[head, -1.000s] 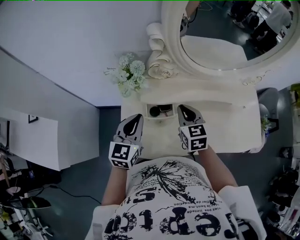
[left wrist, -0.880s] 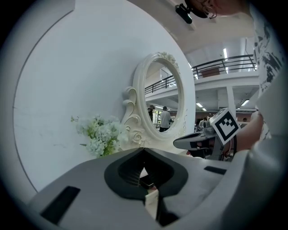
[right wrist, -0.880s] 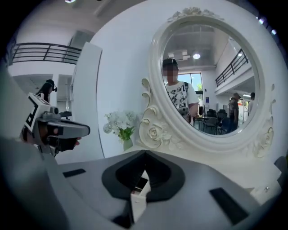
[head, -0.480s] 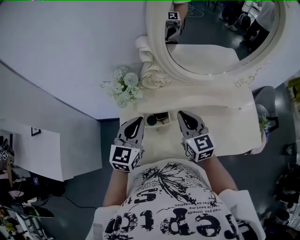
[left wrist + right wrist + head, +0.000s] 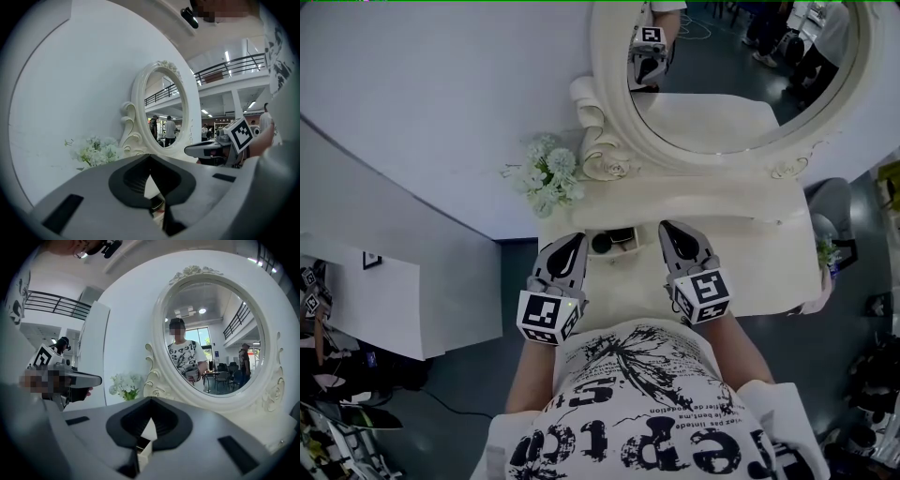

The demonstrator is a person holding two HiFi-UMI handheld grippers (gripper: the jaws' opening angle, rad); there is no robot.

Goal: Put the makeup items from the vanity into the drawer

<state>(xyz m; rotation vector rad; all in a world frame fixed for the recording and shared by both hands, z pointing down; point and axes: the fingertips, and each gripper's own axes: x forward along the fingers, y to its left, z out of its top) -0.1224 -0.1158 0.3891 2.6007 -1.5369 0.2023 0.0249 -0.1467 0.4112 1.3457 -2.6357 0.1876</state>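
Plainly, the cream vanity (image 5: 750, 253) fills the space ahead of me, its oval mirror (image 5: 741, 66) rising from the rear edge. I hold both grippers over the tabletop's front edge, the left gripper (image 5: 577, 236) near the front left corner and the right gripper (image 5: 668, 228) nearer the middle. Each has its jaws pressed together on nothing. Between their tips, toward the tabletop's left end, the small drawer (image 5: 623, 249) stands open with dark makeup items (image 5: 601, 243) inside. I judge the putting-away is largely done, hence the empty grips held clear of the drawer.
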